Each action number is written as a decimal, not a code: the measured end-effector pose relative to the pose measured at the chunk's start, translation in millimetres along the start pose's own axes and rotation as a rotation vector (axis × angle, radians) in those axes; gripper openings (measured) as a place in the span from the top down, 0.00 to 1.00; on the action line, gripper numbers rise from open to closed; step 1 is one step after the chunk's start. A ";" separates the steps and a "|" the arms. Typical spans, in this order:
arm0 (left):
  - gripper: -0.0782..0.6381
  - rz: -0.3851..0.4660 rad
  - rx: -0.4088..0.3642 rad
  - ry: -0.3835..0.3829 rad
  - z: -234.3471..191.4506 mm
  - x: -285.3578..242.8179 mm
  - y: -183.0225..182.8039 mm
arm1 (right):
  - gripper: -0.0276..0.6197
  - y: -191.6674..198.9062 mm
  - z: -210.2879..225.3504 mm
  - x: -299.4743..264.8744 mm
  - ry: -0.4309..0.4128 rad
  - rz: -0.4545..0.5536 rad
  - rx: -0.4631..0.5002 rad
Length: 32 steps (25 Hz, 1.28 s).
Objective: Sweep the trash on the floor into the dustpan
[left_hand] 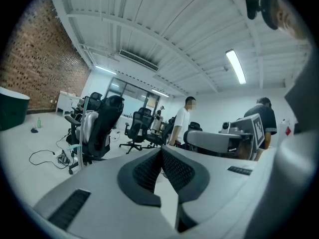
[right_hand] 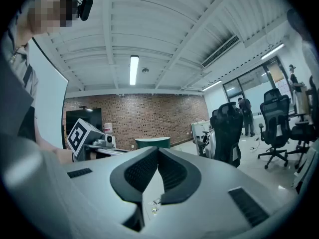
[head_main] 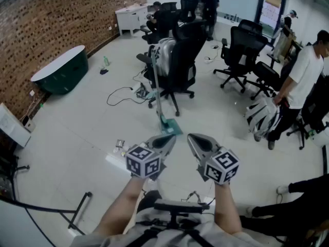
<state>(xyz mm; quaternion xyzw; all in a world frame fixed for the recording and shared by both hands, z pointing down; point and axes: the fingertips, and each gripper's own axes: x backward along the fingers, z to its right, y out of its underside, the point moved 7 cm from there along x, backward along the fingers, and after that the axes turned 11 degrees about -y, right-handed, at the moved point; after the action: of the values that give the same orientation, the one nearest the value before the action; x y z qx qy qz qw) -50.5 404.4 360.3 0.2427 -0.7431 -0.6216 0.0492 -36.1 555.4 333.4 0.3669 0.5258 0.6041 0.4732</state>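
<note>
A long pale handle with a teal head (head_main: 168, 124) stands on the floor before a black office chair (head_main: 177, 66); whether it is the broom or the dustpan I cannot tell. The left gripper view shows its handle (left_hand: 81, 133) far off at the left. Small bits of trash (head_main: 120, 146) lie on the floor left of my left gripper (head_main: 169, 138). Some scraps (right_hand: 154, 202) show low between the right jaws. My left gripper (left_hand: 160, 151) and right gripper (head_main: 192, 138) are held side by side in the air, apart from everything. Both are shut and empty, and the right gripper (right_hand: 157, 151) points towards the brick wall.
Office chairs (head_main: 241, 50) and several people, one in a white shirt (head_main: 303, 76), stand at the back and right. Cables (head_main: 123, 94) trail on the floor. A dark green tub (head_main: 64, 71) sits by the brick wall. A black stand leg (head_main: 77, 210) lies at lower left.
</note>
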 end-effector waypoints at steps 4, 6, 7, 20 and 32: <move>0.89 0.003 0.001 0.005 -49.5 -25.8 -8.8 | 0.95 -3.1 31.0 -41.0 0.015 0.013 -0.003; 0.89 0.005 0.001 0.006 -77.0 -37.1 -13.2 | 0.95 -5.1 46.4 -64.7 0.026 0.009 -0.004; 0.89 0.004 0.002 0.008 -91.2 -43.4 -15.1 | 0.95 -7.0 54.2 -76.5 0.034 0.007 -0.003; 0.89 -0.085 -0.022 0.022 -233.0 -114.4 -37.6 | 0.95 -33.2 132.7 -199.8 0.076 -0.030 -0.049; 0.89 -0.144 -0.035 -0.128 -296.6 -185.2 -38.9 | 0.95 -21.2 240.8 -268.7 -0.066 -0.096 -0.074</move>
<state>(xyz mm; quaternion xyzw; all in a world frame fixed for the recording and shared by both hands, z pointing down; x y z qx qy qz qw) 234.8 211.3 431.7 0.2543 -0.7145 -0.6506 -0.0388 270.4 367.4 370.1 0.3431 0.5044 0.5872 0.5320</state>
